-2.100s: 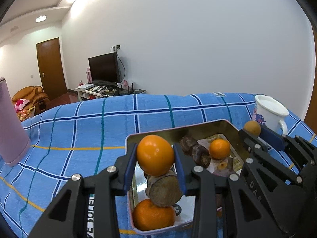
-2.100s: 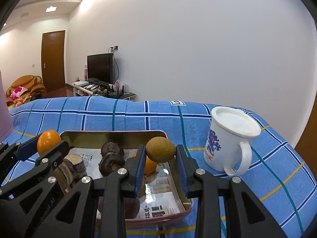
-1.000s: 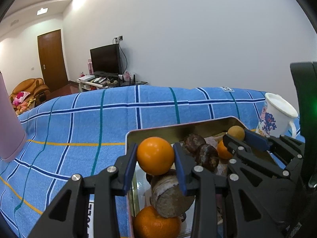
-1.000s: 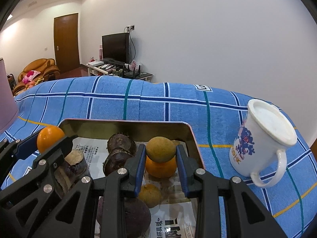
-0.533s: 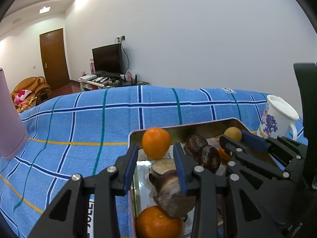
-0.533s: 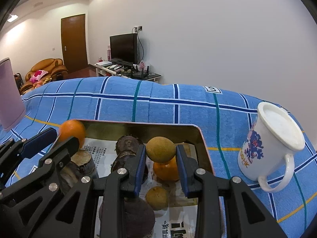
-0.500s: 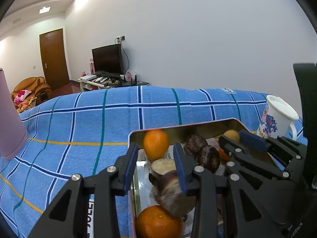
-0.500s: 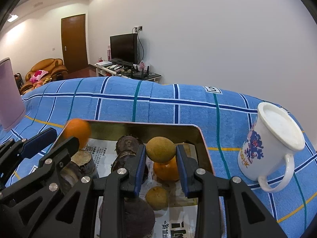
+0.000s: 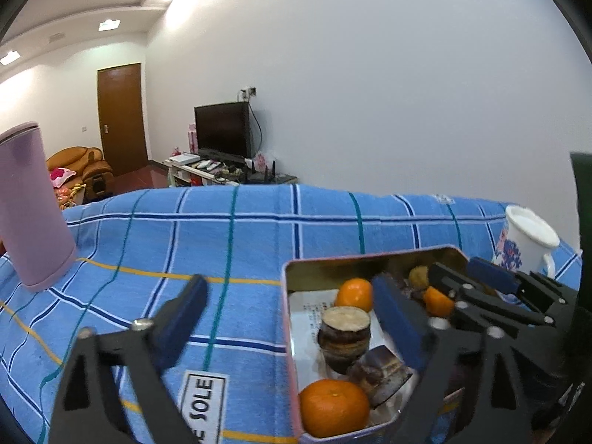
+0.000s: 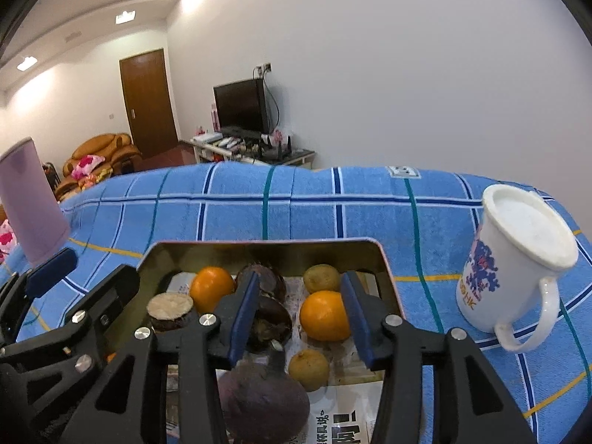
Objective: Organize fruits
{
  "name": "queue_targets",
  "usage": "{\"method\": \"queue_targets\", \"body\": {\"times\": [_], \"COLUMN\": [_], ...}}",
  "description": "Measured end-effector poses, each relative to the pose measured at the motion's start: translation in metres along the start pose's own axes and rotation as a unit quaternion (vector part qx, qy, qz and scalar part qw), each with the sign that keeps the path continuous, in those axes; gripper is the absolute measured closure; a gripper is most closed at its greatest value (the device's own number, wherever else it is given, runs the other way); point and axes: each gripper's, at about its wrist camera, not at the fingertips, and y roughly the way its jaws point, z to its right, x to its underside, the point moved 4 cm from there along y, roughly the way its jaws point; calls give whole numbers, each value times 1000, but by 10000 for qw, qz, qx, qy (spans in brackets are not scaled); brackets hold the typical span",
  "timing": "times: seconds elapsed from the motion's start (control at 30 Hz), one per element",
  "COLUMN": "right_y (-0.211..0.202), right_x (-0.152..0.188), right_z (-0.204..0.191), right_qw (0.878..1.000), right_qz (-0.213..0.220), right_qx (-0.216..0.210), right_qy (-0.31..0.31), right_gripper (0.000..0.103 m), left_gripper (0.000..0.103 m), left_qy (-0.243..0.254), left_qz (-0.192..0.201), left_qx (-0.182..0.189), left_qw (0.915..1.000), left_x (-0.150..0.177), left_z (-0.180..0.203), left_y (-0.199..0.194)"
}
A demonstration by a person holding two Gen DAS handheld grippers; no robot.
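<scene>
Fruits lie together in a metal tin (image 10: 388, 270) lined with printed paper, on a bed covered by a blue checked blanket (image 9: 229, 244).

Far out past the left jaw of the left gripper (image 9: 292, 314) stands a tall pink tumbler (image 9: 31, 207), upright on the blanket and well apart from the tin. The left gripper's jaws are opening and stand wide, with nothing between them but blanket and the tin's left wall; a white label reading "SOLE" (image 9: 203, 403) lies on the blanket in that gap. Its right jaw reaches over the tin. Just left of that jaw sit an orange (image 9: 354, 294), a cut brown root slice (image 9: 345, 330) standing flat face up, and nearer the camera a second orange (image 9: 334, 407) against the tin's near corner.

In the right wrist view the same slice and orange sit left of the left jaw of the right gripper (image 10: 299, 314), beside dark brown roundish fruits (image 10: 264, 281) partly hidden behind that jaw. The right gripper's jaws are opening, and their pads press on nothing. Seen between them are a small yellow-brown fruit (image 10: 321, 277) farther off, a bright orange (image 10: 323, 316) just inside the right jaw, and a second small yellow-brown fruit (image 10: 309, 369) closer in. Whether the pad touches the orange I cannot tell. A large dark purple fruit (image 10: 262, 403) lies below the left jaw.

Well beyond the right jaw, outside the tin, a white mug with a blue and red print (image 10: 518, 255) stands tilted on the blanket.
</scene>
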Motion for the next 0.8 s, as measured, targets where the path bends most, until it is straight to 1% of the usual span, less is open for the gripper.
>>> {"method": "queue_targets", "body": {"times": [0.03,0.1,0.13,0.27,0.33,0.43,0.53,0.57,0.63,0.7,0.8], "right_y": [-5,-12,-16,-34,-40,-49,-63,-69,-78,-85,-91], "right_x": [-1,-2,-3,-6,-7,-7,-5,-5,-4,-3,-1], "right_z": [2,6,7,3,2,3,5,4,4,1,-1], "right_qw": [9999,9994,9988,9961,9947,9925,9869,9835,9778,9734,9709], "right_qz": [110,290,420,829,956,1138,1516,1705,1978,2180,2277], "right_qx": [7,8,25,251,346,354,409,473,572,590,633], "right_qy": [75,190,238,152,172,287,381,378,376,392,382], "right_gripper": [44,33,31,27,27,27,27,27,22,21,21], "left_gripper": [0,0,0,0,0,0,0,0,0,0,0], "left_qy": [-69,-142,-165,-118,-38,43,49,46,63,94,136], "left_qz": [83,187,218,295,383,498,581,588,580,585,631], "left_qx": [-4,79,106,23,-84,-175,-248,-270,-320,-355,-388], "left_qw": [9999,9997,9996,9995,9992,9986,9980,9979,9978,9976,9972], "left_x": [-1,-3,-3,-1,0,0,1,2,4,5,8], "left_z": [-3,-6,-7,-10,-13,-16,-22,-23,-24,-24,-26], "left_y": [-4,-10,-11,-17,-20,-26,-29,-29,-30,-31,-35]}}
